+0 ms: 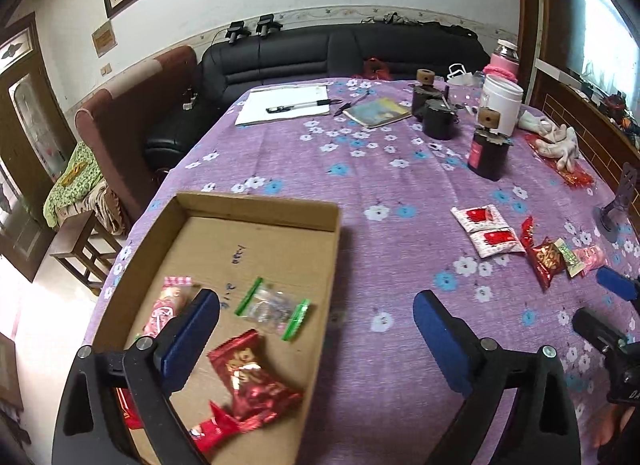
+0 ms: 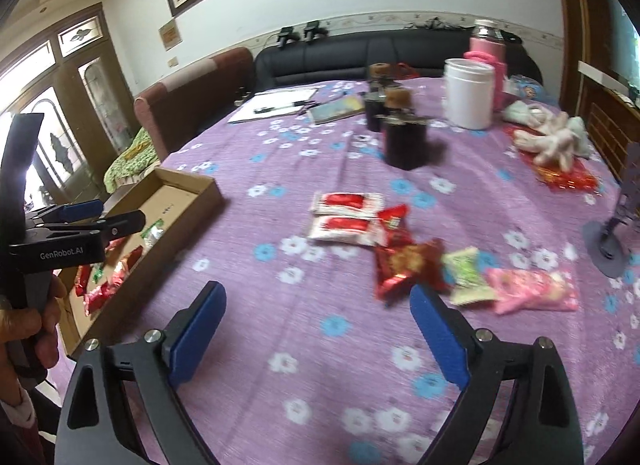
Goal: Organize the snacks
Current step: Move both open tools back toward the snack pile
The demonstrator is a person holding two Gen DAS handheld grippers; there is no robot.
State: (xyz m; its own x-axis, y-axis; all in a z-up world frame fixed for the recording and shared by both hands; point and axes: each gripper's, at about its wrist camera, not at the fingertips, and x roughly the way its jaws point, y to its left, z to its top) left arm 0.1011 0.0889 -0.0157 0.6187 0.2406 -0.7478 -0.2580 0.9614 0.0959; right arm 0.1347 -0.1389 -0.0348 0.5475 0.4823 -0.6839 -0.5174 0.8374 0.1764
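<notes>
At left, our left gripper (image 1: 316, 329) hangs over the cardboard box (image 1: 256, 207) of snacks, jaws wide, holding nothing. Right of it, our right gripper (image 2: 318, 325), jaws wide and empty, faces loose snack packets (image 2: 404, 265) on the worktop (image 2: 280, 169).

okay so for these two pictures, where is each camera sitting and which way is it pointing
Left wrist: rides the left gripper, angled down over the cardboard box of snacks; its blue fingers stand open and empty, and the right gripper's tip shows at the edge.
Right wrist: rides the right gripper, angled down at the loose snack packets on the tablecloth; open, empty, with the person's hand holding the left gripper.
Shared: box, packets, white jar, black sofa.
</notes>
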